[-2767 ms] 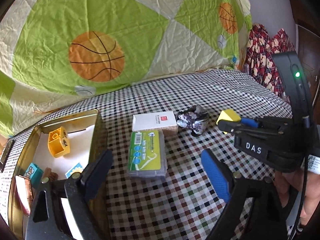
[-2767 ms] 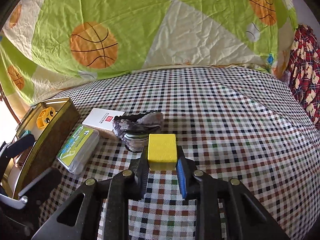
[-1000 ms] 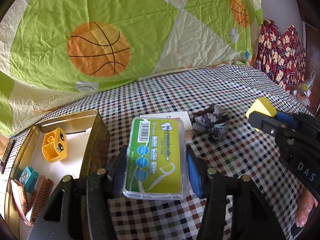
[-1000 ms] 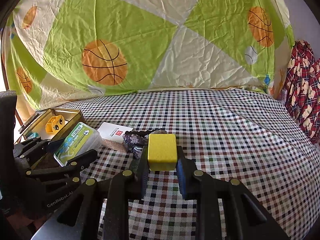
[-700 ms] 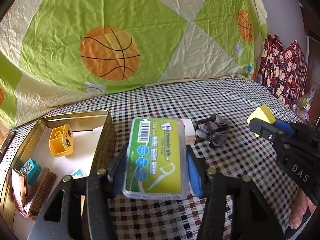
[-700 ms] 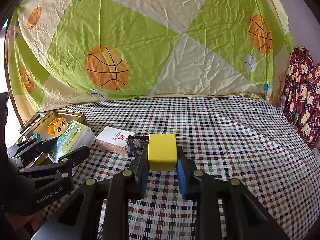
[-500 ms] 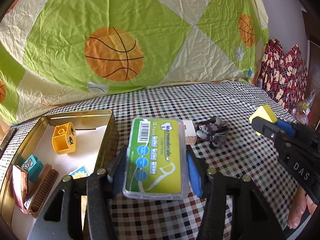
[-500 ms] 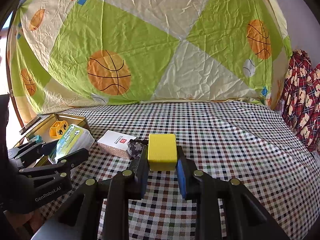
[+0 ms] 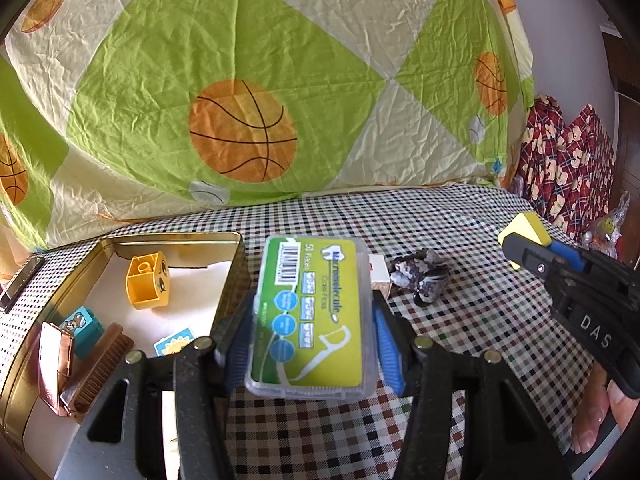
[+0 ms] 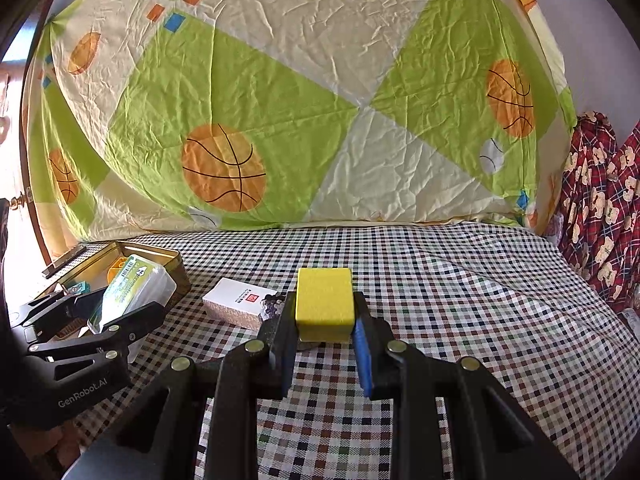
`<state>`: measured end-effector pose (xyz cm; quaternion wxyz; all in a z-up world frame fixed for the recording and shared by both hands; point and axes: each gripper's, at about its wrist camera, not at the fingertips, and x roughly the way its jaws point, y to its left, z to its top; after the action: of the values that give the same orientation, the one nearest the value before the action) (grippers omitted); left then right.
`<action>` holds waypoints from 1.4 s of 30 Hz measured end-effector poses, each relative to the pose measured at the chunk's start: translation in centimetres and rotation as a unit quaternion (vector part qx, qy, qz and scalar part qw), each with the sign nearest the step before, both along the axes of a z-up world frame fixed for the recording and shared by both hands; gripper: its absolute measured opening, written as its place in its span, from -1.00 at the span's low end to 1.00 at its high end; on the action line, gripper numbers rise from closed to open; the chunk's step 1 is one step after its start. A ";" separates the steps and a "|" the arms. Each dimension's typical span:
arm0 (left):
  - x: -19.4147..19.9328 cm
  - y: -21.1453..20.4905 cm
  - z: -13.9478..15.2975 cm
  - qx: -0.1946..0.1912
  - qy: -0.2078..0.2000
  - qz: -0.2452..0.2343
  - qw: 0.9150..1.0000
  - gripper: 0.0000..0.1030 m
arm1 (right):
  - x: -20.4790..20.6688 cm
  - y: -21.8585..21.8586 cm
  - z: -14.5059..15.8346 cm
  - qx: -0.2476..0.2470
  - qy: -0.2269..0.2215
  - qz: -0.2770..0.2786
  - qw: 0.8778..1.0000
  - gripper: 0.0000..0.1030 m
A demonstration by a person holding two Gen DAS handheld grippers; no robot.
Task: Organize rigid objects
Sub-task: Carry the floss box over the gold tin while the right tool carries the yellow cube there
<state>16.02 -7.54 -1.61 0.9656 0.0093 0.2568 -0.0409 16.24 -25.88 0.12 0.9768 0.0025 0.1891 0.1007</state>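
Floss box (image 9: 310, 316) sits clamped in your left gripper (image 9: 312, 336) just right of the tin (image 9: 236, 268), so carry it over the wall before opening, while your right gripper (image 10: 325, 344) holds the yellow block (image 10: 325, 304) clear above the cloth.

A wrinkled green-and-cream basketball-print sheet (image 10: 304, 120) hangs behind the checkered tablecloth (image 10: 460, 304), with red patterned fabric (image 10: 600, 200) at right.
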 end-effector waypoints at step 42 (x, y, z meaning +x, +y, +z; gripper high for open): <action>-5.7 1.0 1.5 -0.005 -0.102 0.029 0.994 0.04 | -3.6 0.3 1.0 0.007 -0.070 0.011 0.997 -0.48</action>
<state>10.34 -6.52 -0.13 0.9875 0.0013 0.1569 -0.0127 12.64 -25.59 1.08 0.9864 0.0003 0.1193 0.1128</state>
